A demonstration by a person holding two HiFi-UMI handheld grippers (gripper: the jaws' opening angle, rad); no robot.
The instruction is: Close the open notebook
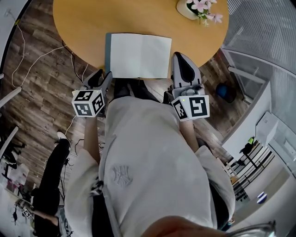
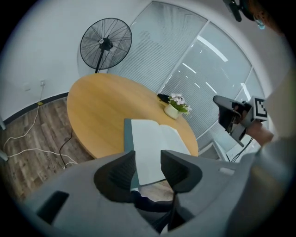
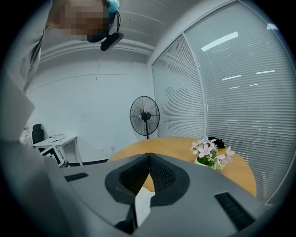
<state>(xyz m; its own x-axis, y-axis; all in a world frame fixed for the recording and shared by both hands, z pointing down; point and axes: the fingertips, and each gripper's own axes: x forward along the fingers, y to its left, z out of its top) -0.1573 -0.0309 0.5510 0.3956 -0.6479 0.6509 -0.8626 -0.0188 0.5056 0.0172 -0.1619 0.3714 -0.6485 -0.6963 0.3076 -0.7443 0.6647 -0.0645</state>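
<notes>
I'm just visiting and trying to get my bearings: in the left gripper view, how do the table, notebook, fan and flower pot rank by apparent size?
Largest: table, by far.
Next: notebook and fan, about alike; the notebook lies nearer the camera, so I won't rank them.
Smallest: flower pot.

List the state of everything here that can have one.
notebook: open, lying flat at the near edge of the table
left gripper: open, gripping nothing
right gripper: shut, nothing between its pads
flower pot: upright on the table
fan: standing upright; running or not, cannot tell
</notes>
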